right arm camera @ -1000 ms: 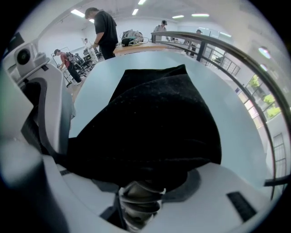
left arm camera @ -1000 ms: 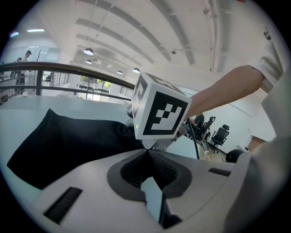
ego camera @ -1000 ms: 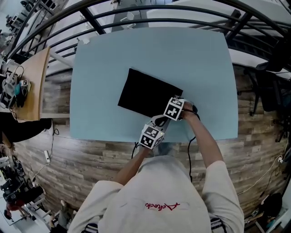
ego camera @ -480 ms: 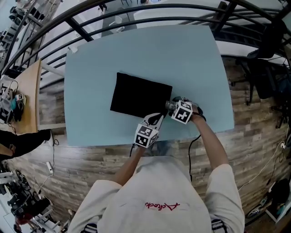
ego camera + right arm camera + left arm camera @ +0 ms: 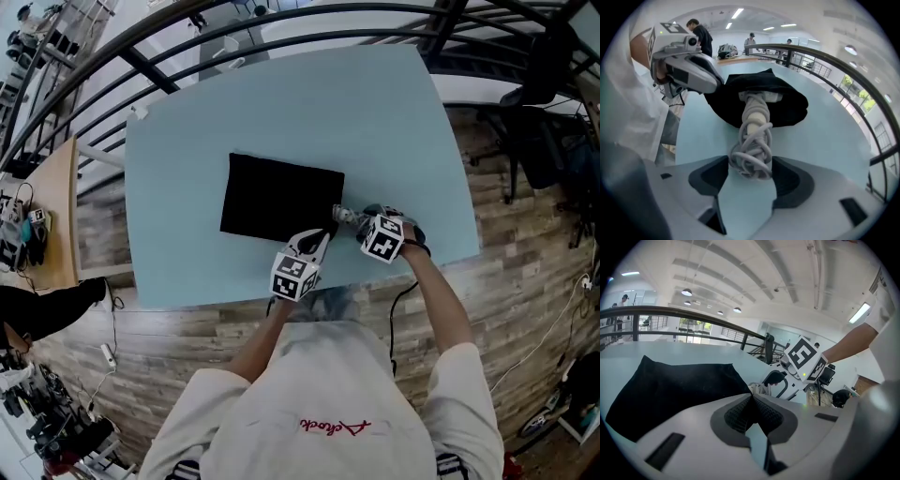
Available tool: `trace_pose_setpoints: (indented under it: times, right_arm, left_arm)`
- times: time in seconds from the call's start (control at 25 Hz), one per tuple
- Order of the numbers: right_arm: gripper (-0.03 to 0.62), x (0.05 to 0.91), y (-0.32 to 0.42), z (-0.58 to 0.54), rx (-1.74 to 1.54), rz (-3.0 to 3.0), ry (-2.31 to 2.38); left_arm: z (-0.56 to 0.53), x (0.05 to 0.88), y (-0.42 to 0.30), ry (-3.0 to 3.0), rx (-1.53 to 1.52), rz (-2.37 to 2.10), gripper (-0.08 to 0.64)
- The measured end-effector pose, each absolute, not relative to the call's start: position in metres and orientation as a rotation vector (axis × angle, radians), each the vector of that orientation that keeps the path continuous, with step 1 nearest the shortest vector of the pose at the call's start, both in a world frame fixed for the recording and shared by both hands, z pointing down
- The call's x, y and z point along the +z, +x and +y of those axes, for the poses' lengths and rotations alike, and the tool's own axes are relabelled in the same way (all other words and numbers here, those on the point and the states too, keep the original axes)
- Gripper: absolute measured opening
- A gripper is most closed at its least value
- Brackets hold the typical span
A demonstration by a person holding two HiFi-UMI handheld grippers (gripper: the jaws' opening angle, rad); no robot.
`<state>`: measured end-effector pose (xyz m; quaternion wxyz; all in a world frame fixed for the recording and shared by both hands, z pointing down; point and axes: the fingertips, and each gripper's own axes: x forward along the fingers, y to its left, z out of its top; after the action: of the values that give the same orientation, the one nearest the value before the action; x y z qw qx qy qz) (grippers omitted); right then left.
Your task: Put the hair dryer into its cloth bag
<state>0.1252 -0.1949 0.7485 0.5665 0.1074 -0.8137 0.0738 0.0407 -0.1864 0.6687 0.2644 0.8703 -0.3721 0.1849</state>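
The black cloth bag (image 5: 277,197) lies flat on the light blue table (image 5: 394,122). The hair dryer is mostly inside it. Only its pale handle, wound with grey cord (image 5: 754,117), sticks out of the mouth at the bag's right end (image 5: 342,215). My left gripper (image 5: 322,242) is shut on the bag's near edge by that mouth (image 5: 751,401). My right gripper (image 5: 751,174) points steeply down over the handle's end. Its jaws have just been opening and stand wide, with the cord bundle between the pads but not squeezed.
The table's front edge runs just below both grippers (image 5: 309,295), with wood floor beyond it. A black railing (image 5: 281,37) arcs behind the table. A wooden side table (image 5: 47,216) stands at the left and a dark chair (image 5: 544,141) at the right.
My right gripper has drawn back to the right, off the bag's corner, and its jaws have opened around the handle. The left gripper has stayed on the bag's edge.
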Motion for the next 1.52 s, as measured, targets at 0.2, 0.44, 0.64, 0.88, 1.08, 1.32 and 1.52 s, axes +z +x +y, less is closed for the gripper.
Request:
trace_pose_setpoints:
  times: [0.2,0.44,0.64,0.88,1.08,1.32,1.52]
  right_arm:
    - [0.259,0.757,0.12,-0.192,0.13,-1.869,0.224]
    - [0.245,0.748,0.114,-0.201,0.127,-1.875,0.219]
    - [0.244,0.73,0.096,-0.214,0.086,-1.897,0.2]
    - [0.244,0.724,0.06,-0.225,0.064,-1.938,0.166]
    - [0.244,0.72,0.036,-0.234,0.03,-1.965,0.123]
    - [0.247,0.714,0.006,-0.248,-0.006,-2.019,0.071]
    - [0.249,0.718,-0.016,-0.25,0.008,-2.053,0.033]
  left_arm:
    - [-0.185,0.666,0.044,2.358,0.497,-0.997,0.014]
    - [-0.184,0.665,0.042,2.37,0.489,-0.983,0.014]
    - [-0.181,0.66,0.044,2.377,0.478,-0.971,0.014]
    - [-0.185,0.654,0.043,2.387,0.454,-0.971,0.014]
    - [-0.186,0.643,0.037,2.4,0.402,-0.99,0.014]
    - [-0.191,0.637,0.029,2.392,0.358,-1.009,0.014]
    - [-0.195,0.632,0.021,2.38,0.333,-1.028,0.014]
